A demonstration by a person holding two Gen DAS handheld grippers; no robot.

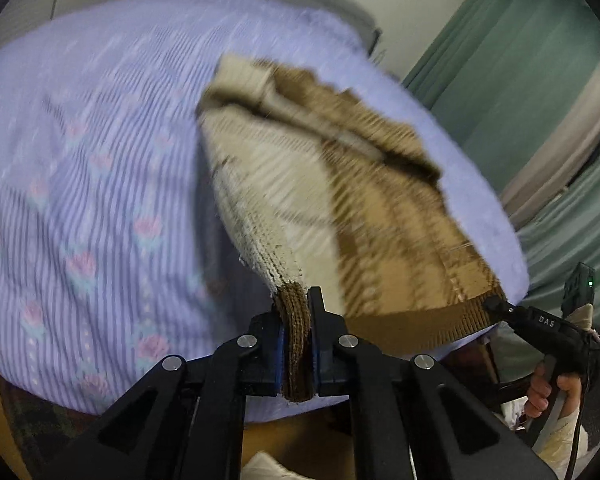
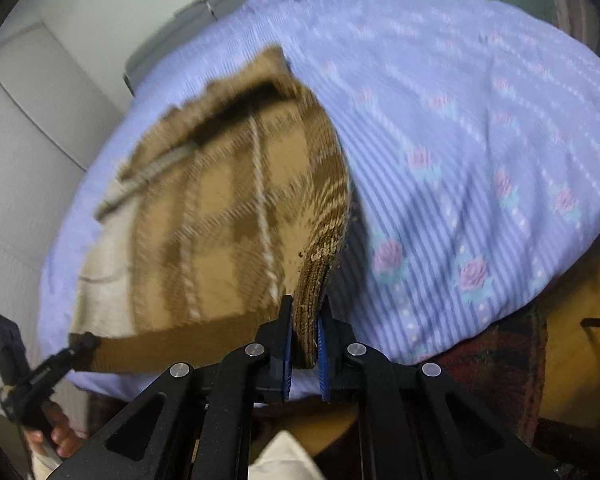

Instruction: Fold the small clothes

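A brown and cream knitted garment (image 1: 340,200) hangs partly lifted over a lilac flowered cloth (image 1: 80,180), its ribbed hem stretched between both claws. The left gripper (image 1: 296,344) is clamped on the hem's left corner; the right gripper (image 2: 304,340) pinches the right corner.

sweater (image 1: 340,200) on bedspread (image 1: 100,160)

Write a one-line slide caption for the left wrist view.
Left claw shut on one brown ribbed hem corner of a plaid knit garment over a lilac floral cover; right claw grips the other corner.
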